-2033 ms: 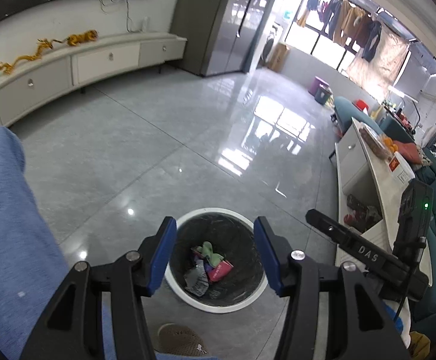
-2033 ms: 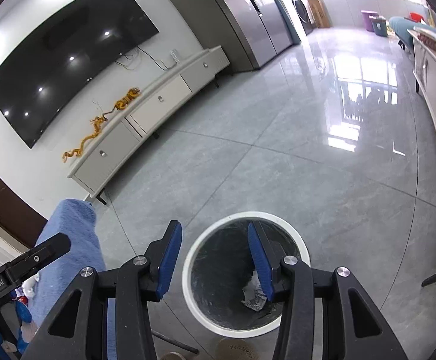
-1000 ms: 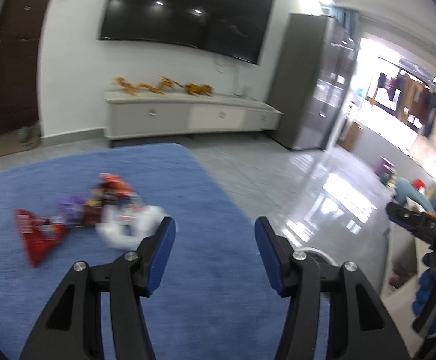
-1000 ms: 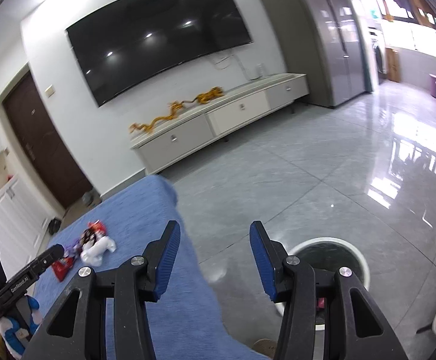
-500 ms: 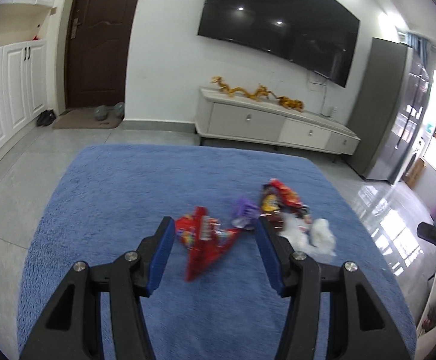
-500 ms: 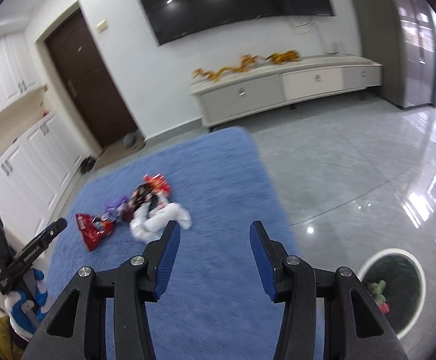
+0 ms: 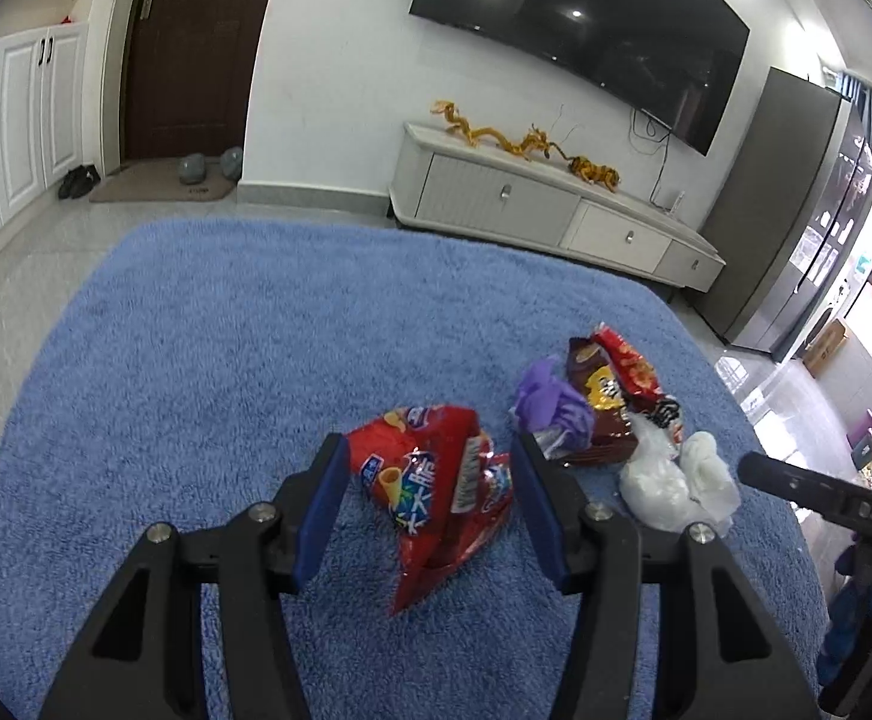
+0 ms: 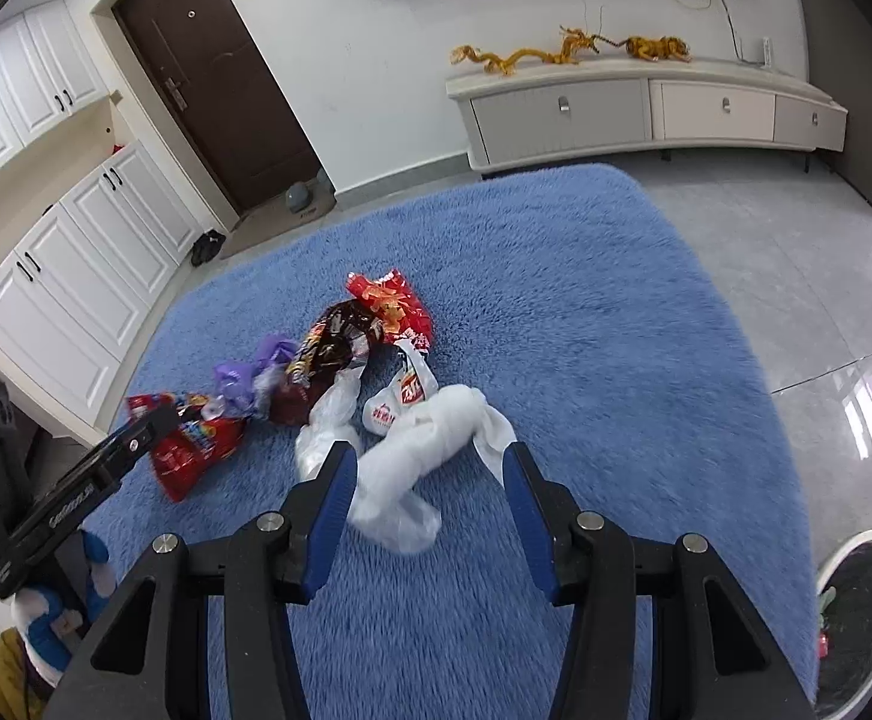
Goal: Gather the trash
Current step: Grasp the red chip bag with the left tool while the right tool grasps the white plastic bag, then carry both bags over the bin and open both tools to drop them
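Trash lies in a loose pile on a blue shaggy rug point(image 7: 207, 360). My left gripper point(image 7: 429, 480) is open, its blue pads on either side of a red snack bag point(image 7: 436, 480), not closed on it. A purple wrapper point(image 7: 550, 408), a brown and red wrapper point(image 7: 610, 384) and crumpled white plastic point(image 7: 670, 480) lie to its right. My right gripper point(image 8: 429, 492) is open just above the white plastic bag point(image 8: 429, 450). The red bag point(image 8: 195, 444) and the left gripper point(image 8: 75, 492) show at the left of the right wrist view.
The trash bin point(image 8: 862, 600) with a white rim and black liner stands on the grey tiles off the rug's right edge. A white TV cabinet point(image 8: 646, 108) lines the far wall beside a brown door point(image 8: 213, 84). White cupboards point(image 8: 63, 276) stand at the left.
Both grippers swung from above the bin over to the rug and came down close to the trash pile. The left now straddles the red bag, the right hovers at the white plastic.
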